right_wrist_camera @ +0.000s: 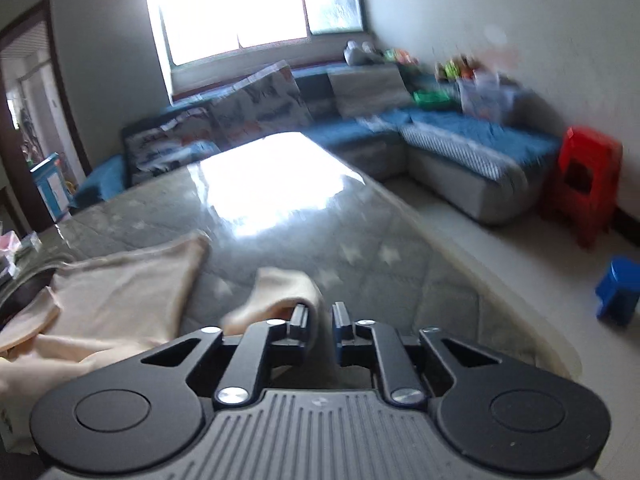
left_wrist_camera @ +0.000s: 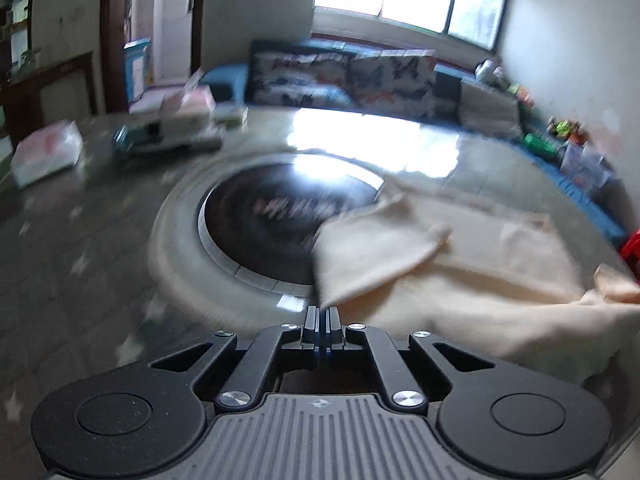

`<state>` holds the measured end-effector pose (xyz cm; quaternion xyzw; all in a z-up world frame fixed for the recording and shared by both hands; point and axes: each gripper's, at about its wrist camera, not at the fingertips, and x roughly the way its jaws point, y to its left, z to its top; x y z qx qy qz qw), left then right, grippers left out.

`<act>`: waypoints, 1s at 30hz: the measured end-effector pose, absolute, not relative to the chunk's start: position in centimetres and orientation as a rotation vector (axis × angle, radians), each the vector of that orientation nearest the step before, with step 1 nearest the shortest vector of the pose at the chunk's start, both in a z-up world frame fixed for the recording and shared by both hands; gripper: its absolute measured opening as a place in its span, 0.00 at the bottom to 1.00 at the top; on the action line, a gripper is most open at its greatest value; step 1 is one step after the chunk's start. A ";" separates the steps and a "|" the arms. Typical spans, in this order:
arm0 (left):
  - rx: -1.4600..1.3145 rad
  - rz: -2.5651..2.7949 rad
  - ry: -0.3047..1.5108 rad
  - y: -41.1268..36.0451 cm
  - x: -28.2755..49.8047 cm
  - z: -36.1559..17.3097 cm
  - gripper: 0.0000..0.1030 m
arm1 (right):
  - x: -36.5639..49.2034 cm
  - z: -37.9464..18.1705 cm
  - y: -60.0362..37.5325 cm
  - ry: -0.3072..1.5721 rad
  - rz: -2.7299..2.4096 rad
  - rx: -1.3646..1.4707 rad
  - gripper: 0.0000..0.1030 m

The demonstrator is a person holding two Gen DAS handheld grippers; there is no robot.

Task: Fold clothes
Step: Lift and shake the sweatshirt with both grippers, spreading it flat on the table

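Left gripper [left_wrist_camera: 322,314] pinches the cream garment [left_wrist_camera: 460,280] — right gripper [right_wrist_camera: 320,316] spread around a fold.

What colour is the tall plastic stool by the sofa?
The stool is red, clearest in the right wrist view.

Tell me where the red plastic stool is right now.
In the right wrist view, the red stool stands on the floor at the far right, against the wall, beside the end of the blue sofa and beyond the small blue stool.
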<state>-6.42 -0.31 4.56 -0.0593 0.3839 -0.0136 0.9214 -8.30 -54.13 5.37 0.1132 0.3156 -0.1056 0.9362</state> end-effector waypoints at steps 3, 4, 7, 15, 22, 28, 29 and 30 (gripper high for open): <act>-0.113 -0.012 0.824 0.4 -7.2 3.6 0.04 | -8.7 4.7 -54.6 0.672 -0.245 0.212 0.28; -0.108 -0.017 0.826 0.4 -7.5 3.6 0.05 | -8.8 4.7 -54.7 0.678 -0.251 0.219 0.30; -0.070 -0.094 0.823 -0.8 -8.4 4.0 0.07 | -8.9 4.6 -54.6 0.684 -0.237 0.221 0.35; -0.052 -0.389 0.873 -6.5 -9.6 3.5 0.30 | -6.8 4.8 -51.5 0.677 -0.198 0.036 0.55; -0.053 -0.443 0.908 -8.7 -8.8 2.7 0.48 | -7.9 6.1 -55.1 0.579 -0.388 0.158 0.59; -0.053 -0.448 0.906 -9.7 -8.5 2.4 0.27 | -9.5 6.0 -56.4 0.596 -0.427 0.161 0.64; -0.042 -0.440 0.900 -9.8 -8.5 2.3 0.21 | -9.6 6.0 -56.4 0.598 -0.420 0.160 0.64; -0.032 -0.434 0.897 -9.8 -8.6 2.3 0.13 | -9.8 6.0 -56.3 0.601 -0.412 0.160 0.65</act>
